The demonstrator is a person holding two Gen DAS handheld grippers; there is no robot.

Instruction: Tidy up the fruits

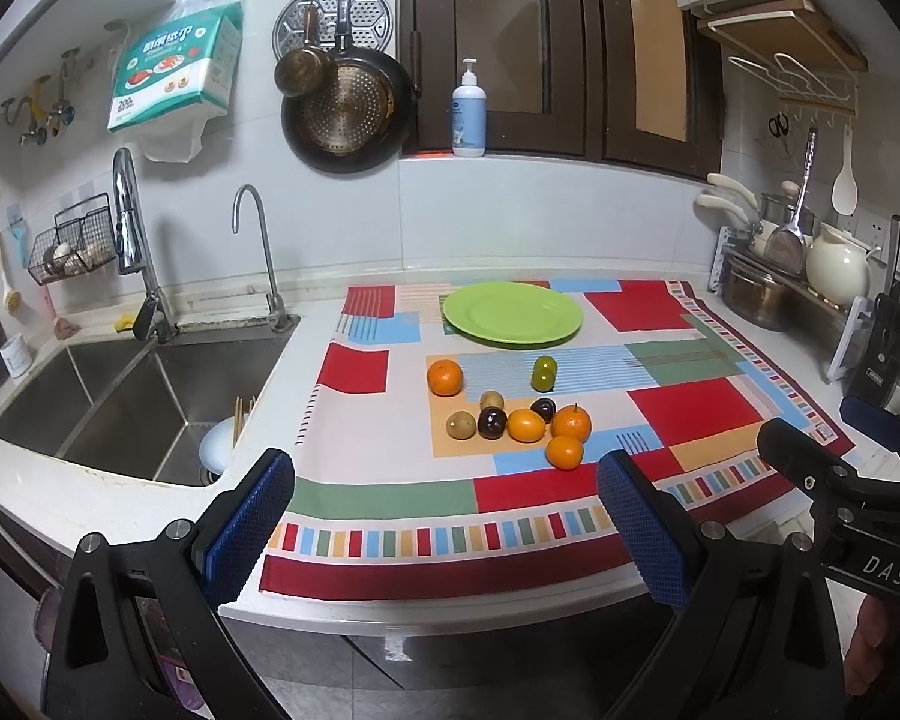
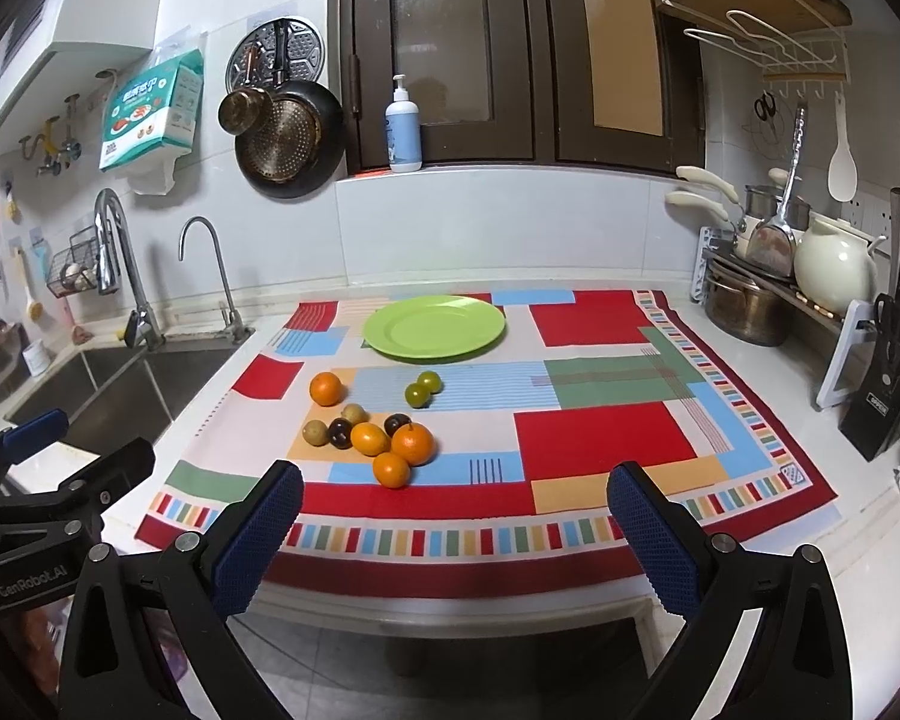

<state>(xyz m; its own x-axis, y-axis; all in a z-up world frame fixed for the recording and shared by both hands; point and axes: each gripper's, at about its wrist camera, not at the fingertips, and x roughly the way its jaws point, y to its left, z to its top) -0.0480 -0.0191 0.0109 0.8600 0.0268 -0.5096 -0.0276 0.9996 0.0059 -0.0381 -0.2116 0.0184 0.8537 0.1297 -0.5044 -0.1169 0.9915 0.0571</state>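
A green plate lies at the back of a colourful cloth. In front of it lie several fruits: oranges, two green fruits, two dark plums and two brownish kiwis. My left gripper is open and empty, held off the counter's front edge. My right gripper is open and empty beside it, right of the left one.
A steel sink with two taps lies left of the cloth. A pot, a cream kettle and a knife block stand on the right. Pans hang on the back wall.
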